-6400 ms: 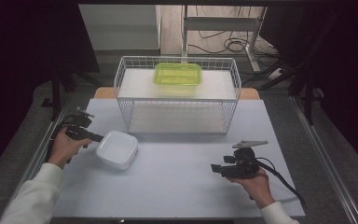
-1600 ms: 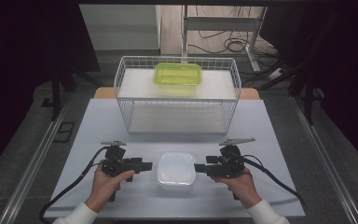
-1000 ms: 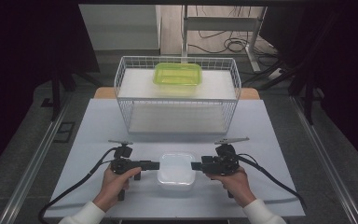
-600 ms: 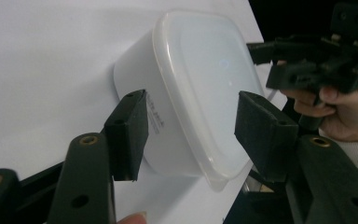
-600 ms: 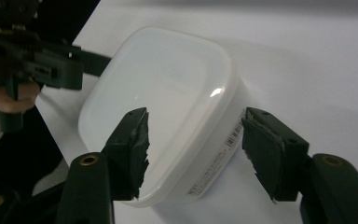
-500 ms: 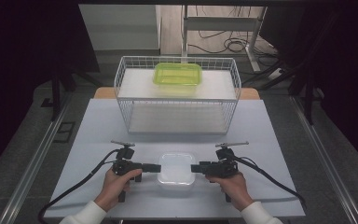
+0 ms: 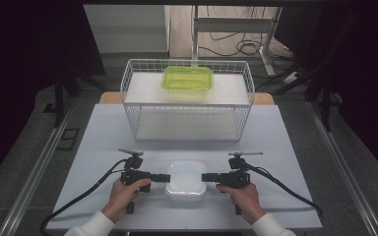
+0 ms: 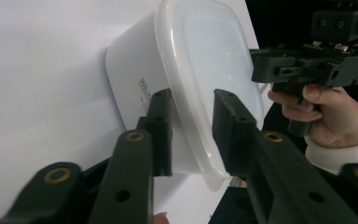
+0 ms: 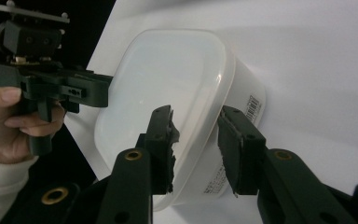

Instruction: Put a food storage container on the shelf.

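A white lidded plastic container (image 7: 186,178) sits on the white table near its front edge. My left gripper (image 7: 166,177) reaches its left side and my right gripper (image 7: 204,177) its right side, both held level. In the left gripper view my left gripper (image 8: 192,95) has its jaws on either side of the container's (image 8: 200,56) rim, with a thin gap still showing. In the right gripper view my right gripper (image 9: 196,112) straddles the opposite rim of the container (image 9: 168,74) the same way. Both pairs of jaws have just been closing around that rim.
A white wire basket (image 7: 128,93) stands behind the container at mid-table, with a green lidded box (image 7: 187,78) in its far part. Bare table (image 7: 285,147) lies to either side. Cables trail from both grippers toward the front corners.
The container came from the table's left to front centre. Over the last second both grippers edged inward onto its sides and their jaws narrowed around the rim.
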Demonstrator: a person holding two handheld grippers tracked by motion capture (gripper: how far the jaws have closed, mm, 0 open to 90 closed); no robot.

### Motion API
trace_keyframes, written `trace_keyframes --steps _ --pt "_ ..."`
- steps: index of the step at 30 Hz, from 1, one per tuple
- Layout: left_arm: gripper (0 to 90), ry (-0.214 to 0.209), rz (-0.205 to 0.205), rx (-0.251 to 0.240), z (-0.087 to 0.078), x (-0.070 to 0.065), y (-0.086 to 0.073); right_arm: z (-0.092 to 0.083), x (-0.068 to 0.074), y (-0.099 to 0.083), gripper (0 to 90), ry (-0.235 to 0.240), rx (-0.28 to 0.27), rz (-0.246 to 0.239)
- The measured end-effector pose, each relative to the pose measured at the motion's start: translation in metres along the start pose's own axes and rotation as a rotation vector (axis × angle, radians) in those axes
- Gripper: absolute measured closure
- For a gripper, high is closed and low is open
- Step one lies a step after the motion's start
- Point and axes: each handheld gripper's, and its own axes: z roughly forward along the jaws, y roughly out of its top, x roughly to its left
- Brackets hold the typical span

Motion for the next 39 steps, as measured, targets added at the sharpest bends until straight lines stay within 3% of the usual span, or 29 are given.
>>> trace_keyframes --steps 3,7,17,33,35,39 --pt "71.1 -0.003 0.007 0.005 -0.002 -0.001 -0.001 -0.001 0.000 -0.001 67.8 0.012 -0.007 0.031" --pt "73.4 -0.003 0.016 -0.001 -0.004 -0.004 -0.002 -0.004 0.002 -0.002 69.9 0.018 -0.012 0.024" --pt "79.5 0.013 0.071 -0.032 -0.008 -0.009 -0.003 -0.012 0.008 -0.002 76.9 0.024 -0.063 -0.052" --pt "79.3 0.025 0.131 -0.075 -0.013 -0.018 -0.001 -0.019 0.012 0.005 77.8 0.054 -0.092 -0.109" --pt "79.0 0.037 0.146 -0.087 -0.015 -0.020 0.000 -0.020 0.017 0.006 77.8 0.036 -0.096 -0.137" --pt "78.7 0.028 0.165 -0.099 -0.018 -0.023 0.003 -0.024 0.023 0.009 77.9 0.043 -0.115 -0.168"
